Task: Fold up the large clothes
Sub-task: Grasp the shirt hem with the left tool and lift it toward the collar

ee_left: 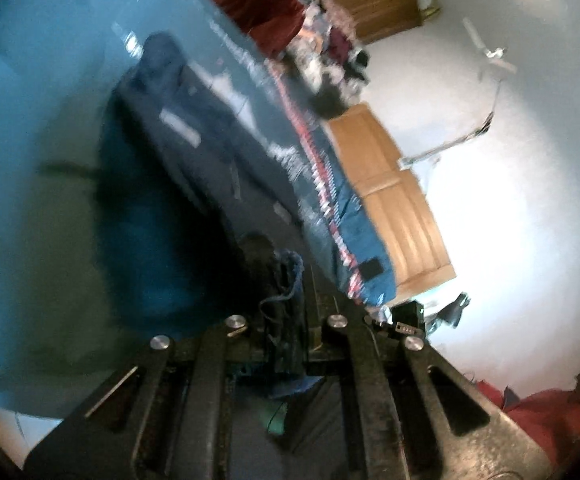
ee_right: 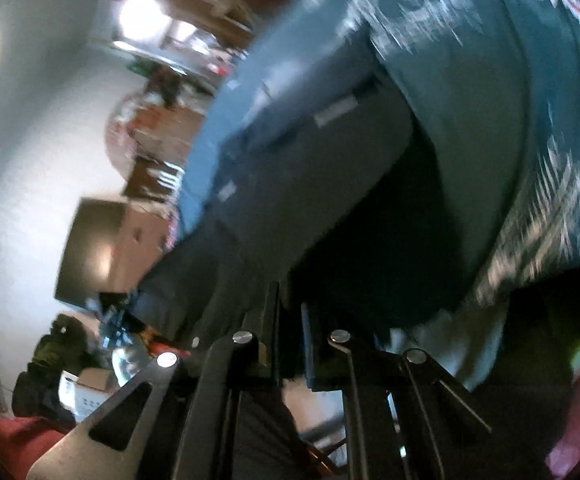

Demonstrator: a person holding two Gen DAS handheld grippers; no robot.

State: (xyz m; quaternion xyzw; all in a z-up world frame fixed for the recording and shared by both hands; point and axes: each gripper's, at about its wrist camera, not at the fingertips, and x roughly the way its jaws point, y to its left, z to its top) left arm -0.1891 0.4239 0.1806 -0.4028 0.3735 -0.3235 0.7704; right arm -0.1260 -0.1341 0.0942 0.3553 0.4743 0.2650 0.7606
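Left hand-held gripper [ee_left: 286,300]: clamped tight on a frayed dark-blue edge of the garment [ee_left: 194,160], loose threads hanging at the pinch.
Right hand-held gripper [ee_right: 290,312]: fingers drawn close together, dark cloth between them; looks like a grip on the same garment, though motion blur makes it hard to be sure.
Garment: navy, lifted in the air between both grippers, hanging in front of a teal patterned sheet [ee_left: 42,92] with a red-and-white border [ee_left: 322,184].
Labels: pale tag patches [ee_left: 180,126] on the cloth, writing too smeared to read.
Background: white wall [ee_left: 510,160], wooden panel [ee_left: 394,196].
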